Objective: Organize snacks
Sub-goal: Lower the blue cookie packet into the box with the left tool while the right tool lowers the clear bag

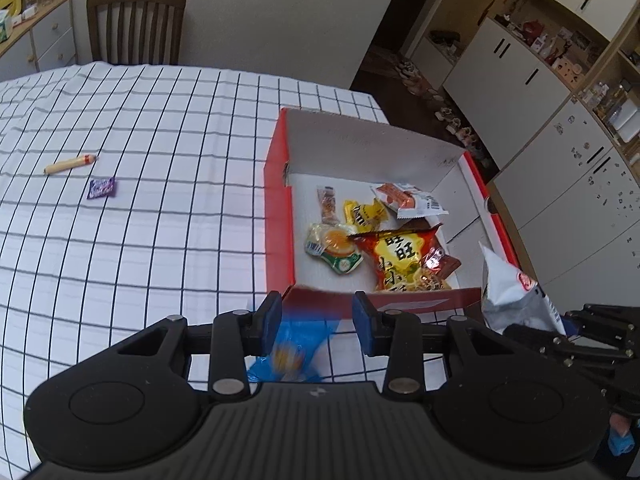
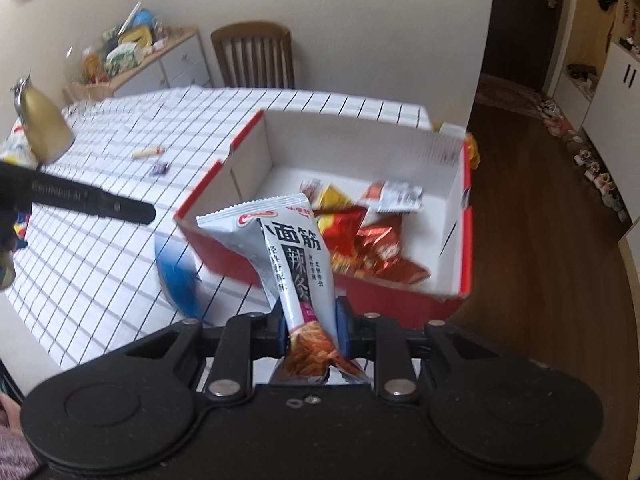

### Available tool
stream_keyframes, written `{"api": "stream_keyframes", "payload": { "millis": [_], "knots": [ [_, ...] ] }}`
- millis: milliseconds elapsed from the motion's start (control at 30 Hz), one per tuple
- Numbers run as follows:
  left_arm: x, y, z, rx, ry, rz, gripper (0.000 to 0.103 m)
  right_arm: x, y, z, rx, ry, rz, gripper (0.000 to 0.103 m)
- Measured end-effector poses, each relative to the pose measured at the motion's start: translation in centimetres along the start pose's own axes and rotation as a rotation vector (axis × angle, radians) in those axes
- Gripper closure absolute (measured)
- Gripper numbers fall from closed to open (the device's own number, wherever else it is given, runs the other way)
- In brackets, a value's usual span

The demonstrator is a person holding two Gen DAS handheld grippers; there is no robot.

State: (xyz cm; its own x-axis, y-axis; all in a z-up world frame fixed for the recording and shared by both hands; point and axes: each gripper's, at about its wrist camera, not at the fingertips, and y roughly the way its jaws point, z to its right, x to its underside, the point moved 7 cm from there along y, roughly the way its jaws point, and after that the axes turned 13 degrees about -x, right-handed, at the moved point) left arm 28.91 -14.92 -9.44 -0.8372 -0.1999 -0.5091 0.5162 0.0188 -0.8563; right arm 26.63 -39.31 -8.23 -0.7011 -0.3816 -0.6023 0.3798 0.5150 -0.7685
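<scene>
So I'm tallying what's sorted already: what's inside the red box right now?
Inside the red box: an orange-yellow bag, egg packet, yellow packet, white-orange packet, small stick packet. Anything under the big bag is hidden.

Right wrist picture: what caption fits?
Right hand-held gripper holds a silver snack packet near the red box.

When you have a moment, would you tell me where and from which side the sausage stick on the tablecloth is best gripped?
Grip the sausage stick across its middle, coming from above with the left hand-held gripper, which is open. It lies flat on the checked tablecloth, long and thin, so the fingers should close across its narrow width. The purple packet lies apart from it, leaving room.
</scene>
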Motion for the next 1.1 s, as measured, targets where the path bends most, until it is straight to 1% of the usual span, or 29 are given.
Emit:
{"api": "stream_keyframes", "payload": {
  "millis": [100,200,267,333,433,467,500,533,600,667,733,900,1000,1067,1100],
  "knots": [
    [-0.7,0.4,0.7,0.002,0.017,0.003,0.065,-1.0,0.2,0.9,0.022,0.016,0.016,0.081],
    [-0.5,1.5,0.7,-0.005,0.015,-0.039,0.065,-1.7,0.4,1.8,0.029,0.05,0.034,0.081],
    [0.4,1.7,0.9,-0.001,0.048,-0.044,0.065,-2.0,0.4,2.1,0.023,0.06,0.048,0.081],
    [1.4,1.9,1.0,-0.013,0.091,-0.04,0.065,-2.1,0.5,2.4,0.024,0.067,0.056,0.081],
    [2.8,2.9,1.3,-0.053,0.136,-0.049,0.064,-2.3,0.7,2.8,0.026,0.079,0.061,0.081],
    [3.2,3.6,1.3,-0.065,0.14,-0.061,0.062,-2.4,0.7,2.8,0.028,0.085,0.061,0.081],
    [3.6,4.3,1.2,-0.074,0.137,-0.075,0.056,-2.4,0.8,2.9,0.027,0.088,0.061,0.081],
    [4.1,4.9,1.1,-0.078,0.129,-0.088,0.046,-2.5,0.8,2.9,0.029,0.091,0.062,0.081],
    [4.8,6.2,0.8,-0.089,0.104,-0.108,0.035,-2.6,0.7,3.1,0.036,0.092,0.063,0.081],
    [5.3,7.2,0.8,-0.094,0.092,-0.12,0.035,-2.7,0.7,3.3,0.038,0.095,0.063,0.081],
    [5.6,8.3,1.0,-0.103,0.104,-0.124,0.035,-2.7,0.7,3.4,0.044,0.098,0.061,0.081],
    [6.3,10.3,1.9,-0.157,0.156,-0.092,0.035,-2.8,0.8,3.8,0.057,0.106,0.057,0.081],
    [6.4,11.2,2.0,-0.188,0.163,-0.084,0.036,-2.9,0.9,4.0,0.06,0.113,0.055,0.081],
    [6.5,11.7,1.7,-0.198,0.153,-0.086,0.042,-2.9,0.9,4.1,0.065,0.113,0.053,0.081],
    [6.6,11.9,1.5,-0.198,0.145,-0.096,0.051,-2.9,0.9,4.1,0.066,0.113,0.053,0.081]
  ]
}}
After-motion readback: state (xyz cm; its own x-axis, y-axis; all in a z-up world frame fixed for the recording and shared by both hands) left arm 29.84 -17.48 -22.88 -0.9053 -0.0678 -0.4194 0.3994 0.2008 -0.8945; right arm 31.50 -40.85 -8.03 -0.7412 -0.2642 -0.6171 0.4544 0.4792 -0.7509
